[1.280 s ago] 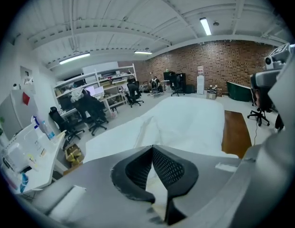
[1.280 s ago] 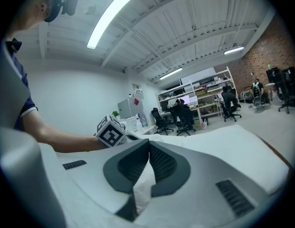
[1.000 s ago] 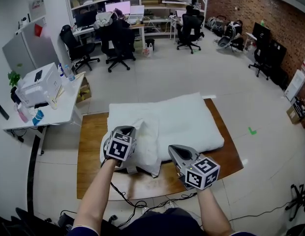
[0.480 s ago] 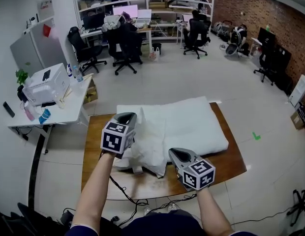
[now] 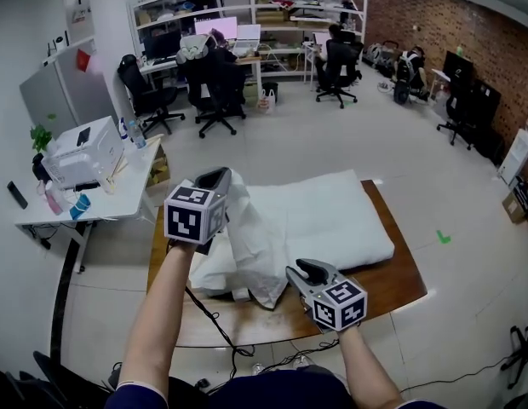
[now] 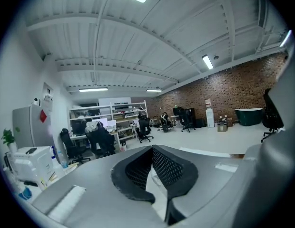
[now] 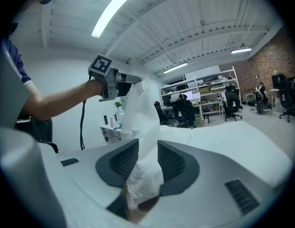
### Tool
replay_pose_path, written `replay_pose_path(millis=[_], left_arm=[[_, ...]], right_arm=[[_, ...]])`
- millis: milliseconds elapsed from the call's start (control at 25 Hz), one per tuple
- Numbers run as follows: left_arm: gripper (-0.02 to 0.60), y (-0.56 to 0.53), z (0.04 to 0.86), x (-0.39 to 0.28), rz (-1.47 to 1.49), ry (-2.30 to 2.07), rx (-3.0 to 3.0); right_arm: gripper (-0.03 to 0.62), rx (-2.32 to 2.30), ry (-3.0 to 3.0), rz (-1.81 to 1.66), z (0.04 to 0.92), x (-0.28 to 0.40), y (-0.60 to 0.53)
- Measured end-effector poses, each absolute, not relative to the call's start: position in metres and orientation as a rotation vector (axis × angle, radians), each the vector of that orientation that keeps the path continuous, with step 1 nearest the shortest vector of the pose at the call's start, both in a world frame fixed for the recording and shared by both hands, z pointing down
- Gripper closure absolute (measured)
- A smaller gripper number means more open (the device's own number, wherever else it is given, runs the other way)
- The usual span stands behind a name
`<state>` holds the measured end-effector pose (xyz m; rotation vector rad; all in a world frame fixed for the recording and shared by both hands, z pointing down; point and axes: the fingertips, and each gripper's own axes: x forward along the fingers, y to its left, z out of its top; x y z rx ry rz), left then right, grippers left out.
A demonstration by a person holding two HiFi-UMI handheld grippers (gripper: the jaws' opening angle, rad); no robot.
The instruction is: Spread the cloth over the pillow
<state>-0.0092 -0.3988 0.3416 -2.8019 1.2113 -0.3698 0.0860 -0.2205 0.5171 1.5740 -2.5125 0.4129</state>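
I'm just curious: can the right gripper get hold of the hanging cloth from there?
Probably yes: the cloth hangs between the right gripper's jaws, which have just been opening; nothing blocks it.

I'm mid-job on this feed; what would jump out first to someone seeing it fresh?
The white cloth first: it hangs in a long drape from the left gripper, shut on its top end and held high above the wooden table. Its lower end passes between the fingers of the right gripper, which have just been opening. Behind it the big white pillow lies mostly bare on the table.
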Motion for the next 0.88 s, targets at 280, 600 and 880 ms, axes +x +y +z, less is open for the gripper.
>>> replay_pose_path(millis=[280,600,880], left_arm=[[0.577,-0.397,0.299,0.006,-0.284,1.209,-2.77],[0.577,-0.401,0.274,0.014,-0.239,1.227,-2.751],[0.577,-0.403,0.261,0.017,-0.221,1.244,-2.738]], right_arm=[[0.335,1.59,-2.506,0.426,0.523,0.077,-0.207],[0.256,1.53,-2.466,0.54,0.57,0.047,-0.191],[0.256,1.481,-2.431,0.574,0.6,0.016,-0.2]])
